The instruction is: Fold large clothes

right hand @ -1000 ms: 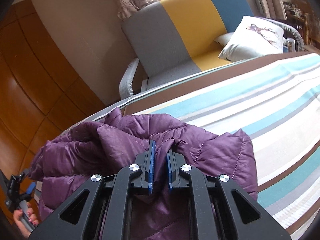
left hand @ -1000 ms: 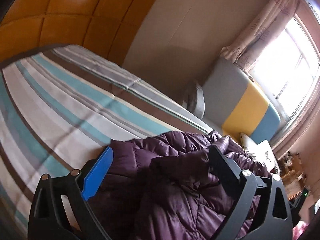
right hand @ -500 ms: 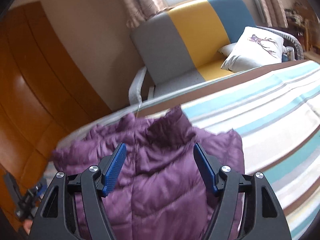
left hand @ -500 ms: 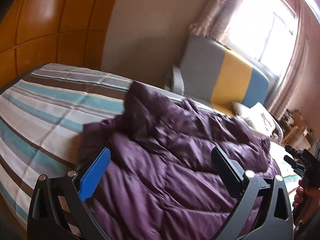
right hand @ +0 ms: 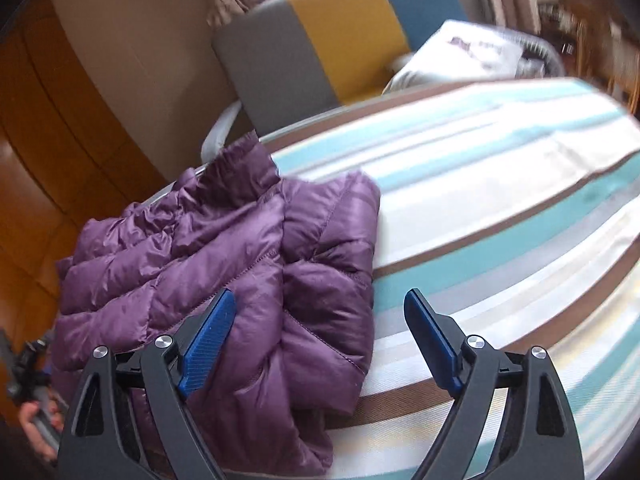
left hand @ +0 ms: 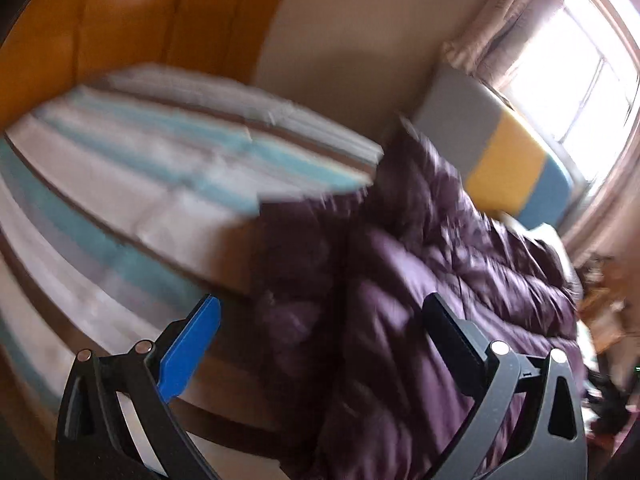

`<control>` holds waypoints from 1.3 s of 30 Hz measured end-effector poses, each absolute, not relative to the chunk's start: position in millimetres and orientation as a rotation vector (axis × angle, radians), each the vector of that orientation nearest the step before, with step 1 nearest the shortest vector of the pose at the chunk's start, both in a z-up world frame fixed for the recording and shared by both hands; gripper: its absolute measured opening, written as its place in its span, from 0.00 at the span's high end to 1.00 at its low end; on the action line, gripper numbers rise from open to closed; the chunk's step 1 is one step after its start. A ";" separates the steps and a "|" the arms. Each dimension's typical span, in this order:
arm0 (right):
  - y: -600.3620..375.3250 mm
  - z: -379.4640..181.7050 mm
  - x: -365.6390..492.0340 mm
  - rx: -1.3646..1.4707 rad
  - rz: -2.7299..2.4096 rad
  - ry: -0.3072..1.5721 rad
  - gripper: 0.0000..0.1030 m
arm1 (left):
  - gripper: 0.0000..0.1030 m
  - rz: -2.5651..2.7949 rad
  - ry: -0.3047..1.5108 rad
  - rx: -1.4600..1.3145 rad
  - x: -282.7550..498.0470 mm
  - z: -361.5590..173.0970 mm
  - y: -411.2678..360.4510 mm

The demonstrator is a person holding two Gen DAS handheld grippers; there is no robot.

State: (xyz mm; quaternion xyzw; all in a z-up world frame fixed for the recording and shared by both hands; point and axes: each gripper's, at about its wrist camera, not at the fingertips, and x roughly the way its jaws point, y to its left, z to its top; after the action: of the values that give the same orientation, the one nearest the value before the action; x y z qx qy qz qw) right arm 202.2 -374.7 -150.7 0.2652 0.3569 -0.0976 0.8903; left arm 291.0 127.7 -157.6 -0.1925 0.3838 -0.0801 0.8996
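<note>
left-wrist view motion-blurred, purple jacket (left hand: 420, 280) cut off below, striped bedspread (left hand: 140, 184) smeared, shelf clutter (right hand: 576, 36) unreadable

Bed (right hand: 500, 208): I see striped teal, white and brown bedding.
On it: purple puffer jacket (right hand: 240, 264), folded, near one edge.

Right claw (right hand: 320, 320) just opened – purple jacket (right hand: 224, 264) released on bed (right hand: 500, 200).

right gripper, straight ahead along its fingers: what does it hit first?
Probably the purple jacket's right edge, or the striped bed just beside it; depth is unclear. The right gripper is open, its fingers having just spread, nothing held.
</note>
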 end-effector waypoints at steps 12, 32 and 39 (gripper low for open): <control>-376.4 -163.8 206.8 0.670 -0.045 0.746 0.76 | 0.60 -0.356 0.883 -0.282 279.8 -168.0 86.3; -377.7 -123.5 123.0 0.626 -0.116 0.628 0.38 | 0.16 -0.286 0.761 -0.215 201.7 -122.5 116.4; -358.7 -107.4 179.6 0.480 -0.109 0.721 0.38 | 0.06 -0.259 0.746 -0.078 255.8 -94.1 79.6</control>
State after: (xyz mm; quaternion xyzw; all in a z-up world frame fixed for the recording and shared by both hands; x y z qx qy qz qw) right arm 179.6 -358.7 -107.4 0.2324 0.3494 -0.0526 0.9062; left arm 255.8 79.6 -94.1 -0.0378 0.3635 -0.1260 0.9223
